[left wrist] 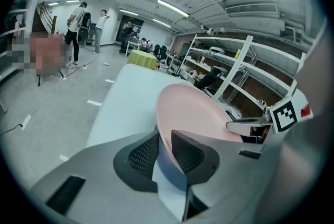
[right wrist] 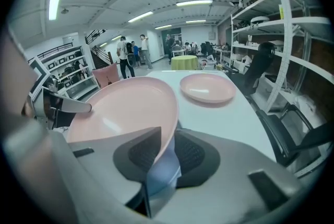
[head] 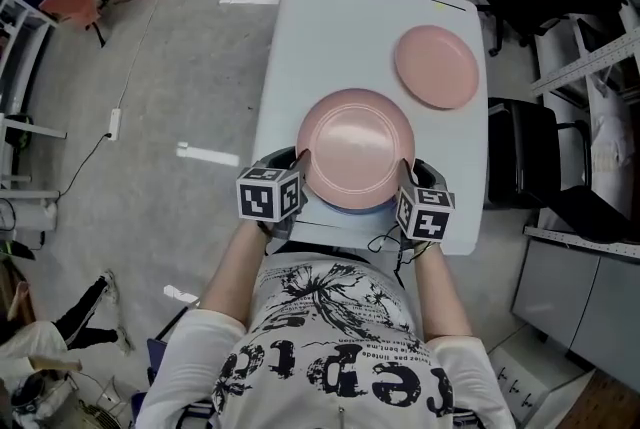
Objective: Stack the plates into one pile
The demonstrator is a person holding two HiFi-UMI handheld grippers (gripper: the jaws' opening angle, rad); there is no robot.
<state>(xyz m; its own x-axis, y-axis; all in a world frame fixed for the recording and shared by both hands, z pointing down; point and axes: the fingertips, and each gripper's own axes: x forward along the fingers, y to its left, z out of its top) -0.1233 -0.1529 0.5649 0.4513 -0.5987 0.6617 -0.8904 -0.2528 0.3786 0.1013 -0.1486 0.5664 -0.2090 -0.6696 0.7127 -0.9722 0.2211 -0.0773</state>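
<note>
So my left tongs (left wrist: pixel 164 152) and right tongs (right wrist: pixel 167 157) are both clamped on opposite rims of the round pink plate (head: pixel 355 147) stacked on a pale blue plate (head: pixel 345 205), near end of the white surface (head: pixel 330 37).

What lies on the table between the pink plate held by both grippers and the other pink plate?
Nothing: only bare white tabletop separates the held pink plate from the far pink plate, clearest in the right gripper view.

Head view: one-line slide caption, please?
Left tongs and right tongs clamp pink plate atop blue plate; second pink plate lies on table.
</note>
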